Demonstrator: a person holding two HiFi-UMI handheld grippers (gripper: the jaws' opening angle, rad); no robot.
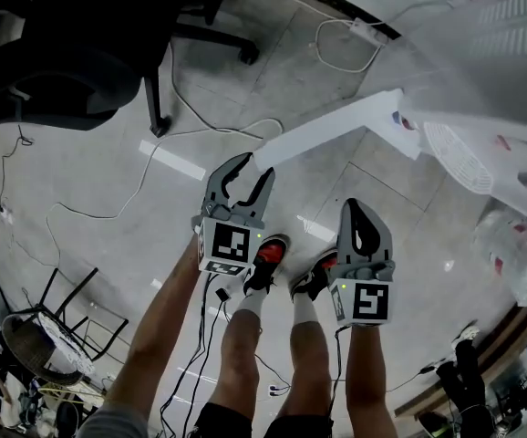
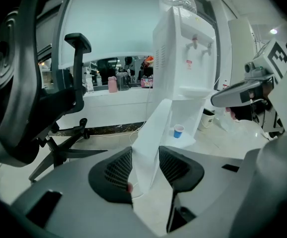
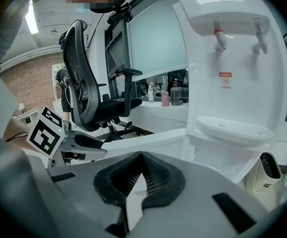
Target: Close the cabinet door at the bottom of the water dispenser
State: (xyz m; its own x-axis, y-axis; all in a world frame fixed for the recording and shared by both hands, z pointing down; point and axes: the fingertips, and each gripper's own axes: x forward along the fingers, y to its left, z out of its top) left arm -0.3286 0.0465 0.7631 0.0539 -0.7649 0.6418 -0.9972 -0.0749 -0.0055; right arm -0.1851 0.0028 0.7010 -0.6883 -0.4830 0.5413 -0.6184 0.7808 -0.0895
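Cabinet door (image 1: pixel 327 130) at the foot of the white water dispenser (image 3: pixel 228 58) stands swung wide open over the tiled floor (image 1: pixel 90 190). The left claw (image 1: pixel 243 179) grips the door's free edge, one pad on each face. The right claw (image 1: pixel 364 222) hangs closed and empty just beside it, near the person's shoes. A small blue cup (image 2: pixel 178 131) sits inside the open cabinet. A black office chair (image 1: pixel 90 44) stands well apart.

Head view looks steeply down; both gripper views face the water dispenser (image 2: pixel 183 58) from low, nearby.
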